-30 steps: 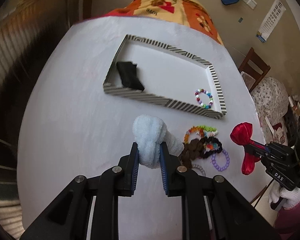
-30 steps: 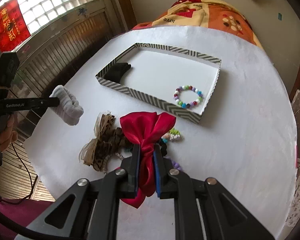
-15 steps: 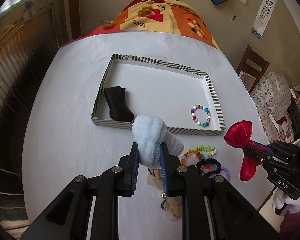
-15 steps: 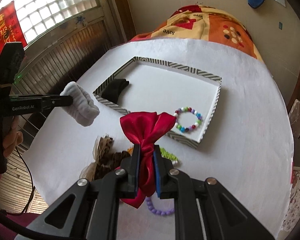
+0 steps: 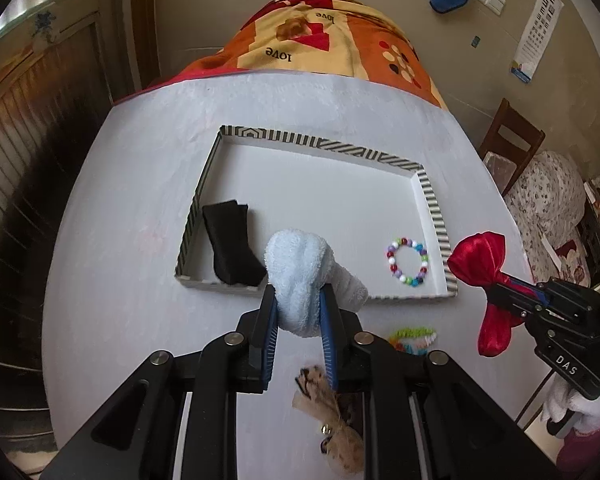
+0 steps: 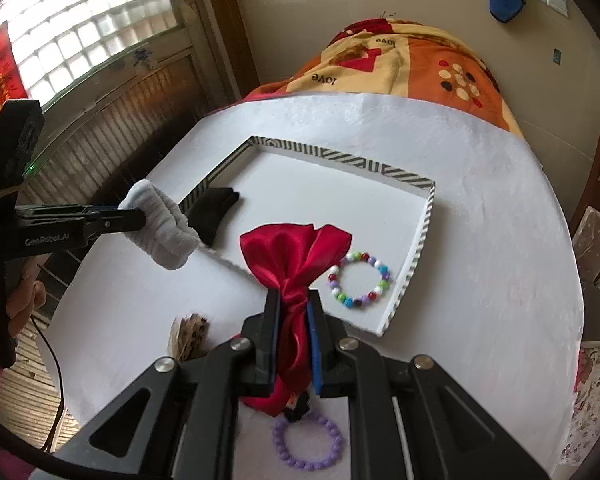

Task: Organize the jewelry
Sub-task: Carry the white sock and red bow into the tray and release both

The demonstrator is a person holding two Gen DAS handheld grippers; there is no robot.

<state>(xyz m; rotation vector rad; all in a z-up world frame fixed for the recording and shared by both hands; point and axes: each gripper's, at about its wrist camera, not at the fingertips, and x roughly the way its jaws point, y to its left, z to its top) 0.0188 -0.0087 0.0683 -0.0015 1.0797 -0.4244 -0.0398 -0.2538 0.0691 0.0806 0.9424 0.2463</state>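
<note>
**Both claws loaded, tray just ahead**

Our left claw [image 5: 299, 307] pinches a pale blue fluffy scrunchie [image 5: 300, 280] btwn its blue pads, held above the table's near part. Our right claw [image 6: 293, 322] is pressed onto a red satin bow [image 6: 296, 256], cloth bunched btwn the jaws.

Just ahead of both: the striped-rim tray [image 5: 432, 196]. Inside it, fwd-left of the left claw, a black fabric piece [image 5: 232, 248]; fwd-right, a multicolour bead bracelet [image 5: 408, 260], which sits just right of the bow in the right-wrist view.

Under the left claw, w/ a neon bead band [image 5: 414, 336] to its right, lies a leopard-print bow [image 5: 328, 408]. Below the right claw: a purple bead ring [image 6: 306, 442] on the white table [image 6: 480, 240].
</note>
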